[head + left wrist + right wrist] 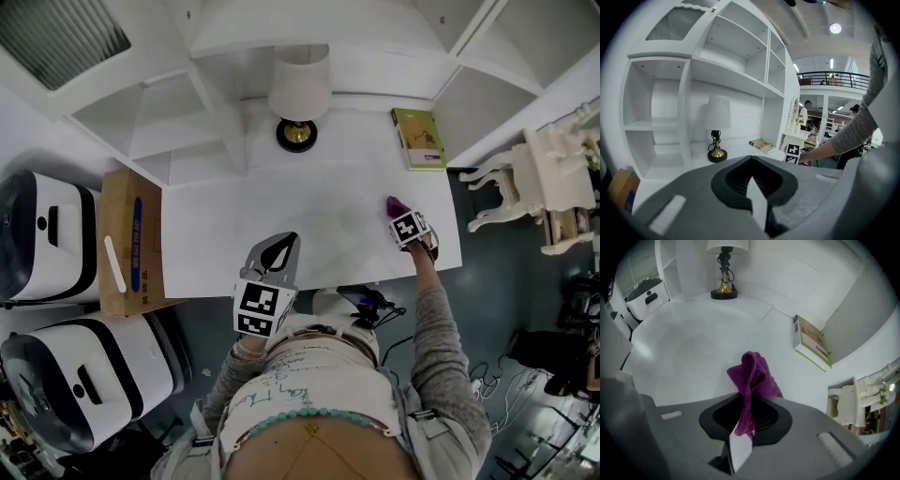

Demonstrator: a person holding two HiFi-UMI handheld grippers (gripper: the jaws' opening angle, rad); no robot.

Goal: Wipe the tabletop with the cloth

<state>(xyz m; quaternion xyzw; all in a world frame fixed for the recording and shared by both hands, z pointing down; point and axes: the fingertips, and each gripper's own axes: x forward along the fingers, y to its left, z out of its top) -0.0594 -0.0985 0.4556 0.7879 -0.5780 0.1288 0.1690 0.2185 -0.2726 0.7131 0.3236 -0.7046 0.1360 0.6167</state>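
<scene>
Pinching the purple cloth (752,376), the right gripper (745,423) holds it on the tabletop (281,206) just ahead, while the left gripper (753,186), jaws together and empty, hovers to its left.

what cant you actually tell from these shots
- Whether the cloth touches the tabletop: in the right gripper view the right gripper covers its lower end; in the head view it is too small.
- Print on the book: too small in every view.
- The tabletop's near edge: in the head view, partly behind the left gripper and the person.
- Any dirt on the tabletop: the white surface is washed out.
</scene>
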